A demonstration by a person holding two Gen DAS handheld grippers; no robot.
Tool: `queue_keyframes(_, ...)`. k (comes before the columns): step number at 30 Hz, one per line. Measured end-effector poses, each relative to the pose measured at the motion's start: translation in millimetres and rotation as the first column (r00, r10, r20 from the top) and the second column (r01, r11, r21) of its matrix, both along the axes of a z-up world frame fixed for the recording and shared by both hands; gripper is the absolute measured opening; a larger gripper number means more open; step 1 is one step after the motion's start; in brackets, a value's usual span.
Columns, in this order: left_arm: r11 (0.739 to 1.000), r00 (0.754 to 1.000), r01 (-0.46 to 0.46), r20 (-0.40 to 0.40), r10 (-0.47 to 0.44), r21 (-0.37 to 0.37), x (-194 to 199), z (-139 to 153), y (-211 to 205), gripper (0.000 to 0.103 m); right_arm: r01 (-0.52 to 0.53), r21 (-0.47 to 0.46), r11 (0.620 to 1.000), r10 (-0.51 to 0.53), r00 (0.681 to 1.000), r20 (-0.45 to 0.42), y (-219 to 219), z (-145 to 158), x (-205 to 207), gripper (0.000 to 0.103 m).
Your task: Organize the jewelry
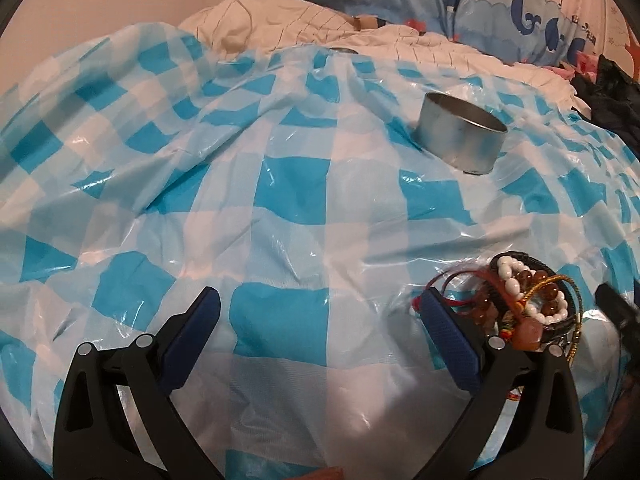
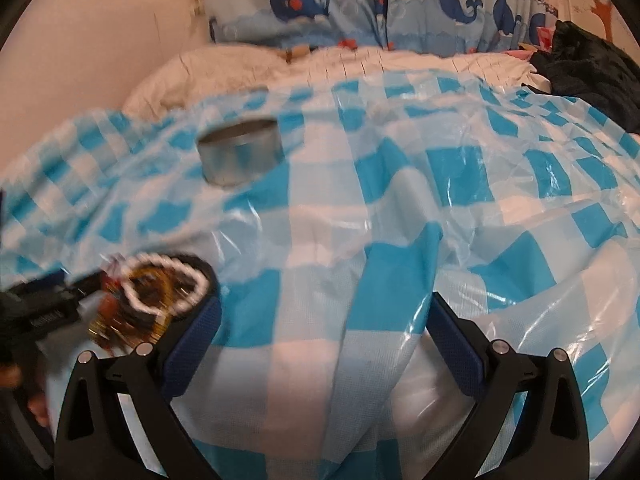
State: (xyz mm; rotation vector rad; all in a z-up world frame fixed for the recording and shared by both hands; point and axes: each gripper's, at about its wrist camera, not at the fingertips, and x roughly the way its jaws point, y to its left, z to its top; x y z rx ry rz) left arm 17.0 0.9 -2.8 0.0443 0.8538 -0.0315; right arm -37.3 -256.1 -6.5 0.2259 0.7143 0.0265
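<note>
Both the left gripper [image 1: 320,312] and right gripper [image 2: 326,316] are spread, empty; the bracelet pile [image 1: 528,300] lies flat between them; the tin [image 1: 460,136] stands upright, mouth up

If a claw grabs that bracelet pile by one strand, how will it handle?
The bracelet pile is loose bead strands and cords tangled together, so it will probably sag and drag others along. Round beads may slip between pads. The crinkly plastic sheet beneath looks slick, so a push likely slides it.

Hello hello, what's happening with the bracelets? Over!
Left gripper open, right gripper open, both empty. Bracelet pile loose on checked sheet. Tin open, path clear.
</note>
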Motion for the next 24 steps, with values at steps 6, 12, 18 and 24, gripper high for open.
queue_keyframes(6,0.999,0.999,-0.005,-0.038,0.003,-0.047,-0.8,-2.3,11.4,0.096,-0.154,-0.001,0.988,0.154,0.986,0.070,24.4,14.1,-1.2,0.088)
queue_keyframes(12,0.990,1.000,0.010,-0.019,-0.013,-0.144,-7.9,9.5,24.7,0.096,-0.263,-0.039,0.964,0.264,0.964,0.029,47.5,12.6,9.2,0.058)
queue_keyframes(18,0.961,0.996,0.074,-0.023,-0.083,-0.265,-9.9,16.2,20.9,0.096,-0.313,-0.060,0.948,0.314,0.949,0.004,60.5,7.5,12.3,0.042)
queue_keyframes(24,0.951,0.988,0.148,-0.013,-0.157,-0.273,-9.6,16.8,8.6,0.096,-0.301,-0.013,0.954,0.301,0.954,-0.010,54.4,4.2,15.5,0.013)
